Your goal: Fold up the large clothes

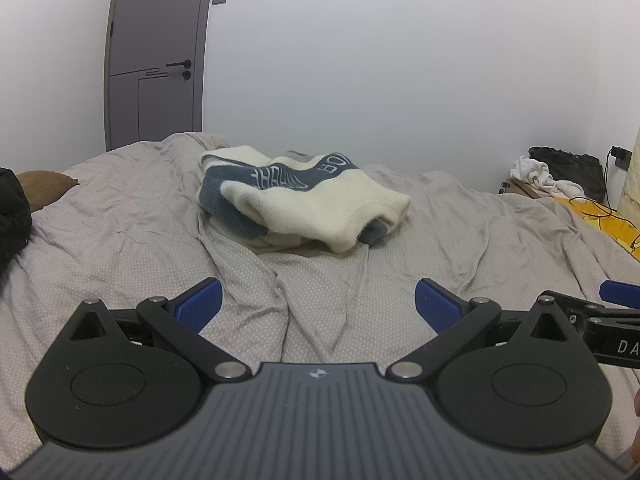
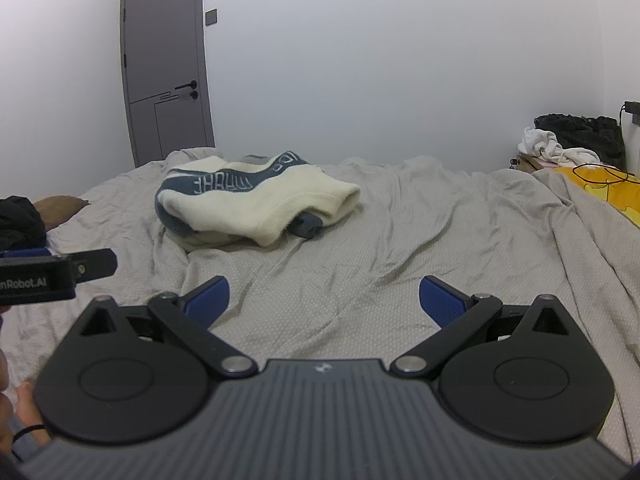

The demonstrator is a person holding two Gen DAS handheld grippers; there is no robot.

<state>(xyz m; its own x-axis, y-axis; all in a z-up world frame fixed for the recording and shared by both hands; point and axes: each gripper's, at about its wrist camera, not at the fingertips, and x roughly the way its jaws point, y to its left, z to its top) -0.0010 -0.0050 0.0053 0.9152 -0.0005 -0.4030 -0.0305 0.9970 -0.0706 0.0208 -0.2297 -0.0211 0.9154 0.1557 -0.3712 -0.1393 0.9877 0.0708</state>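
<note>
A cream and dark-blue fleece sweater [image 1: 304,200] lies bunched in a heap on the grey bedspread [image 1: 120,240], with white lettering on its blue band. In the right wrist view the same sweater [image 2: 256,200] sits left of centre. My left gripper [image 1: 318,306] hovers low over the near part of the bed, open, nothing between its blue pads, well short of the sweater. My right gripper [image 2: 324,304] is likewise open and empty above the bedspread [image 2: 440,240]. Each gripper's side shows at the edge of the other's view.
A grey door [image 1: 154,60] stands at the back left. A brown pillow [image 1: 44,188] and dark clothing [image 1: 12,216] lie at the bed's left edge. At the right are a yellow item with a cable [image 2: 608,190], white cloth and a black bag [image 2: 584,136]. A hand [image 2: 24,408] shows bottom left.
</note>
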